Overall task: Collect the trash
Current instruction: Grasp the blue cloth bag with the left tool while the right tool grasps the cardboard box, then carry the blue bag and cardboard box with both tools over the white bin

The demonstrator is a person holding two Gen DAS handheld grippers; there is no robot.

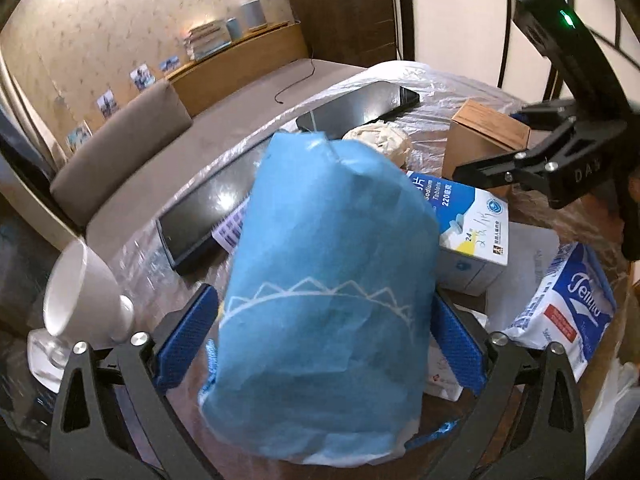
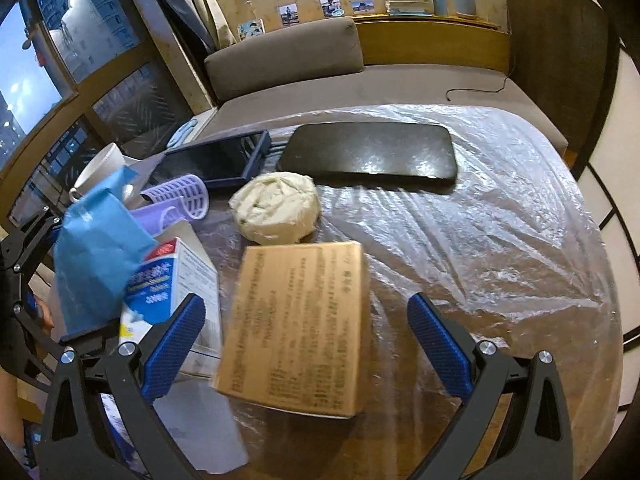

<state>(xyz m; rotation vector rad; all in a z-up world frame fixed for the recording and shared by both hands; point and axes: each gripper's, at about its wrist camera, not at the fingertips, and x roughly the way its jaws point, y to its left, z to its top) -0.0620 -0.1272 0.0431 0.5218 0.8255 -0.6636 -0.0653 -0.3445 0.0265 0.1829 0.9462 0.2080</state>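
Note:
My left gripper (image 1: 320,336) is shut on a blue crumpled bag (image 1: 324,288), held upright between its blue pads above the table; it also shows in the right wrist view (image 2: 96,252) at the left. My right gripper (image 2: 306,344) is open, its fingers on either side of a brown cardboard box (image 2: 296,328) without touching it; the box also shows in the left wrist view (image 1: 486,140). A crumpled beige paper ball (image 2: 276,212) lies beyond the box. A white and blue medicine box (image 2: 176,292) stands between the bag and the cardboard box.
The round table is covered with clear plastic film (image 2: 480,220). A black tablet (image 2: 368,156), a phone in a dark case (image 2: 216,160), purple hair rollers (image 2: 180,196), a white cup (image 1: 76,292) and a tissue pack (image 1: 568,304) lie on it. A grey sofa (image 2: 288,56) stands behind.

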